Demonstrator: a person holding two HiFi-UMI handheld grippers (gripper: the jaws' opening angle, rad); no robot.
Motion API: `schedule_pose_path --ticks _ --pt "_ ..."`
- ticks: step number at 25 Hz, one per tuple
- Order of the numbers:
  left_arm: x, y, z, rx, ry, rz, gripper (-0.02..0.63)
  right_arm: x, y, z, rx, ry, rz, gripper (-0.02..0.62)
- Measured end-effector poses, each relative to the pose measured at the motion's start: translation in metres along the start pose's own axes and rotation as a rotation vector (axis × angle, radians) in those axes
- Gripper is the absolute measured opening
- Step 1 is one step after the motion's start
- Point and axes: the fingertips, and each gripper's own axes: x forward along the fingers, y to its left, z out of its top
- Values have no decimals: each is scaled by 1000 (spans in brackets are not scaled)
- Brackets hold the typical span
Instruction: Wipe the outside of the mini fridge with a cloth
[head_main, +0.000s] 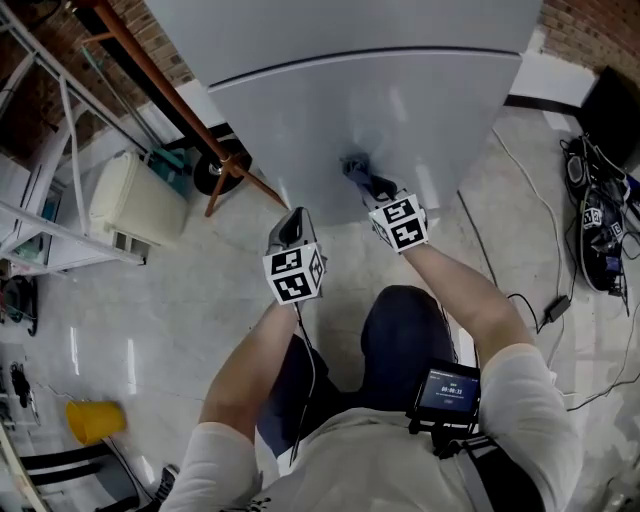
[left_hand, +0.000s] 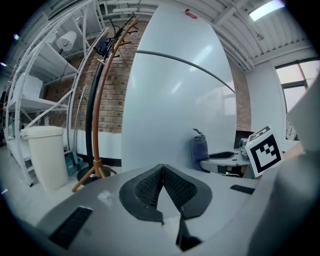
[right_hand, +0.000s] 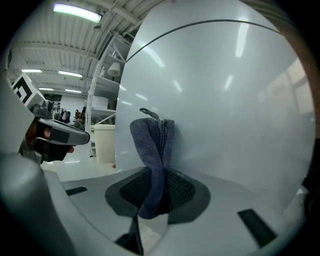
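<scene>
Cloth (right_hand: 152, 155) touches glossy white fridge (head_main: 400, 100) before brick wall (left_hand: 115, 100).

Floor: glossy pale tiled floor (head_main: 130, 300) | top: white smooth-fronted mini fridge (head_main: 380, 110) stood on it | left of fridge: cream lidded plastic bin (head_main: 135, 200), brown wooden coat stand (head_main: 222, 170) on round dark base, white metal shelving rack (head_main: 40, 230) | lower left: yellow plastic bucket (head_main: 95, 420) | right: loose black cables (head_main: 555, 305) lay near a heap of dark gear (head_main: 600, 235)

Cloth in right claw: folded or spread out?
Folded. The cloth is bunched into a narrow upright strip, pinched in the right claw, not spread over the fridge.
</scene>
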Motion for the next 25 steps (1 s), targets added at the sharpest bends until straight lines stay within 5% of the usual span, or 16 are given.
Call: schedule_pose_path --ticks 13,25 --pt "31 -82 -4 50 23 -93 5 -70 -128 -39 61 13 -174 91" --pt "37 -109 -1 89 35 -119 5 -106 -204 -76 227 30 -318 91"
